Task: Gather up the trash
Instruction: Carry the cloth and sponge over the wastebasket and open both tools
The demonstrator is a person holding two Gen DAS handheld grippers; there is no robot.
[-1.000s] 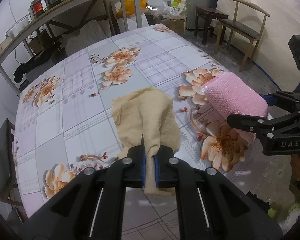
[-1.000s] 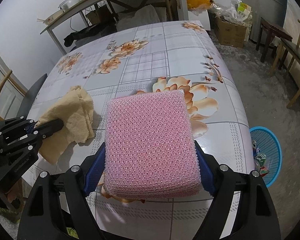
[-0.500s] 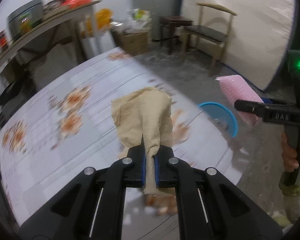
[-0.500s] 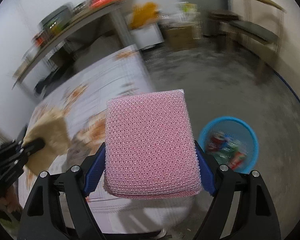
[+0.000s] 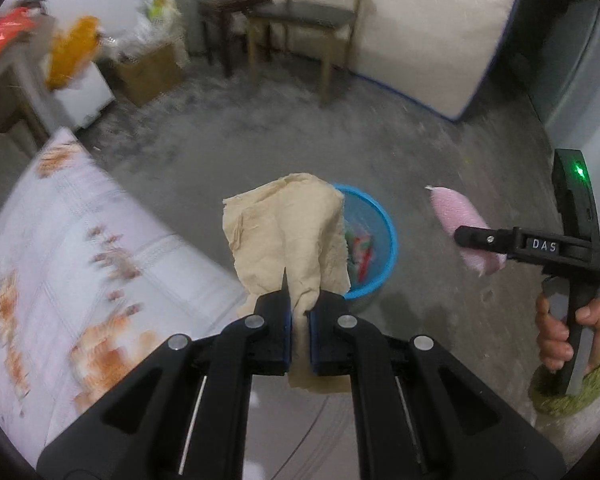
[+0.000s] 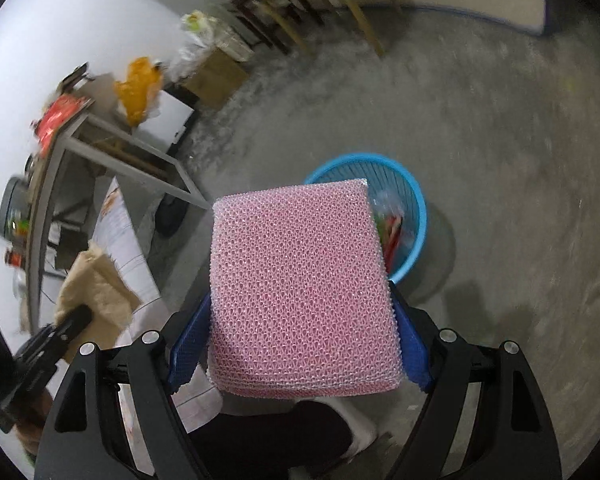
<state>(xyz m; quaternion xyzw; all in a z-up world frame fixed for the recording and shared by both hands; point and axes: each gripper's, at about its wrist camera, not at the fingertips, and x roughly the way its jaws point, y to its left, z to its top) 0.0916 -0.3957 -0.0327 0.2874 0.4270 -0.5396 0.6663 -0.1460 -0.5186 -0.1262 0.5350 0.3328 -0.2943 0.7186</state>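
Observation:
My left gripper (image 5: 299,316) is shut on a crumpled beige cloth (image 5: 288,232), which hangs past the table edge in front of a blue basket (image 5: 384,236) on the floor. My right gripper (image 6: 300,344) is shut on a thick pink mesh sponge (image 6: 300,288), its blue pads pressing both sides. The blue basket (image 6: 414,200) with colourful wrappers inside sits just beyond the sponge. In the left wrist view the right gripper (image 5: 476,240) holds the pink sponge (image 5: 456,216) to the right of the basket. The beige cloth (image 6: 96,288) and left gripper (image 6: 74,322) show at the right wrist view's left.
A floral-covered table (image 5: 60,260) lies at the left. A wooden chair (image 5: 304,20), a dark stool (image 5: 232,4) and a cardboard box (image 5: 148,68) stand at the back on the grey concrete floor (image 5: 260,136). A white mattress (image 5: 432,28) leans against the wall.
Both grippers swung off the table to the right and now hang over the floor near the blue basket, each still holding its item. The right gripper has rolled.

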